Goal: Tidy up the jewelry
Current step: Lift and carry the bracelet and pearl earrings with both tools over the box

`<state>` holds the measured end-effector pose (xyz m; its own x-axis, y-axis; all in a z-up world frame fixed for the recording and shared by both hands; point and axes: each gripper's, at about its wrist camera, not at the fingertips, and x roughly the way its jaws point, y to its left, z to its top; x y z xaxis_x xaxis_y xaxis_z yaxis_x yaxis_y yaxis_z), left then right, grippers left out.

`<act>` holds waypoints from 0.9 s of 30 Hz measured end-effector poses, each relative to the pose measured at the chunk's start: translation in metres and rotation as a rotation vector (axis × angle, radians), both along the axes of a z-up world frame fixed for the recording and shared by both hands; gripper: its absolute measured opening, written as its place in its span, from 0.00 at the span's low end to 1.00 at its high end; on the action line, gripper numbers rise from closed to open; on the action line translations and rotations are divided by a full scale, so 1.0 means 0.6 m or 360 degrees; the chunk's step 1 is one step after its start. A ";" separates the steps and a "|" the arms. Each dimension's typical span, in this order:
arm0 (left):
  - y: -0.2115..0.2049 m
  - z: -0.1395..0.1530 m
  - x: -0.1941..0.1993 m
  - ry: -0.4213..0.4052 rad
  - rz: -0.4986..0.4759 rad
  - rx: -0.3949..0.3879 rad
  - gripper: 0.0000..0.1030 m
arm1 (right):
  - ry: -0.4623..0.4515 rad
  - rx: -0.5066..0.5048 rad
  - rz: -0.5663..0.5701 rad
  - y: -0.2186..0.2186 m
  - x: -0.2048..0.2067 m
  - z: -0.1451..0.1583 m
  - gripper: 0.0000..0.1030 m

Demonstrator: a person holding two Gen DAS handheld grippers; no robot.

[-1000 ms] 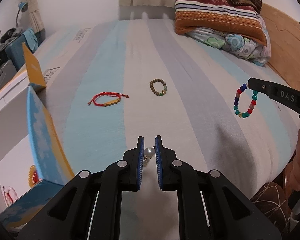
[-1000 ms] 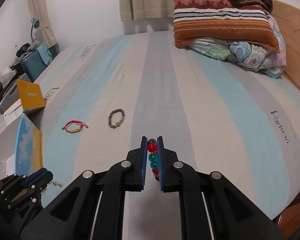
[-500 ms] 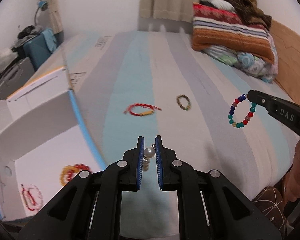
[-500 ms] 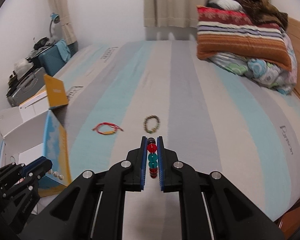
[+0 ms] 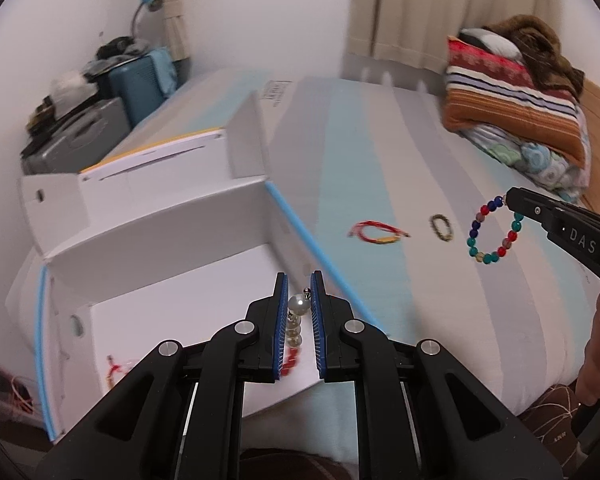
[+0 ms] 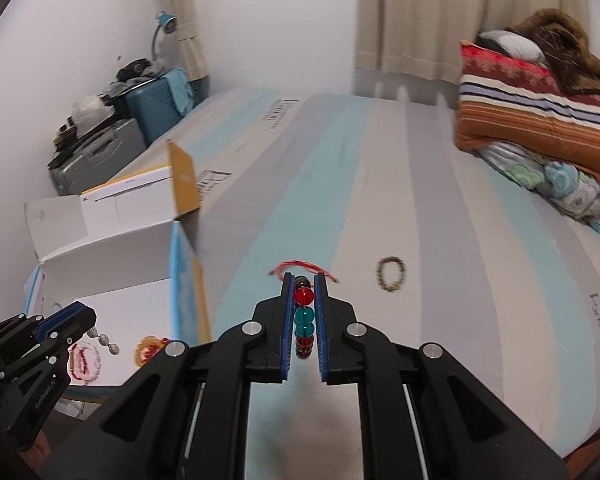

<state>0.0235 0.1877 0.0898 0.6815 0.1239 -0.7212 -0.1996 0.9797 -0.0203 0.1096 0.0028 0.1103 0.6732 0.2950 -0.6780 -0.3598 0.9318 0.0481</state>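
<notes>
Done: a few pieces already lie in the open white box (image 5: pixel 160 216), at 9 o'clock on the bed (image 5: pixel 440 300).
Left: red cord bracelet (image 5: pixel 378 234) and brown bead bracelet (image 5: pixel 441 227) on the bed, at 1 o'clock of the box.
Left gripper (image 5: pixel 299 308): fingers clamped on the pearl strand (image 5: pixel 296 316), over the box floor.
Right gripper (image 6: pixel 303 308): fingers closed on the coloured bead bracelet (image 6: pixel 304 316); its loop hangs at 6 o'clock, not over the box.

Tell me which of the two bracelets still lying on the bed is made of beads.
The brown beaded bracelet, the right-hand one in both views. Its neighbour, the red cord bracelet, is thin string with one gold bar.
</notes>
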 end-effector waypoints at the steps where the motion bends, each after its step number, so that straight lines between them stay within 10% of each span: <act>1: 0.011 0.001 -0.005 -0.0001 0.0015 0.0000 0.11 | -0.0002 -0.0001 0.0013 0.011 -0.001 0.001 0.09; 27: 0.263 -0.083 -0.122 0.0222 0.0464 -0.0080 0.11 | 0.0052 -0.0119 0.0413 0.312 -0.089 -0.052 0.09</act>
<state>-0.0497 0.3453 0.0401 0.5165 0.2613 -0.8154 -0.4761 0.8792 -0.0197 0.0565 0.1903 0.0788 0.5589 0.4030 -0.7247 -0.5865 0.8100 -0.0019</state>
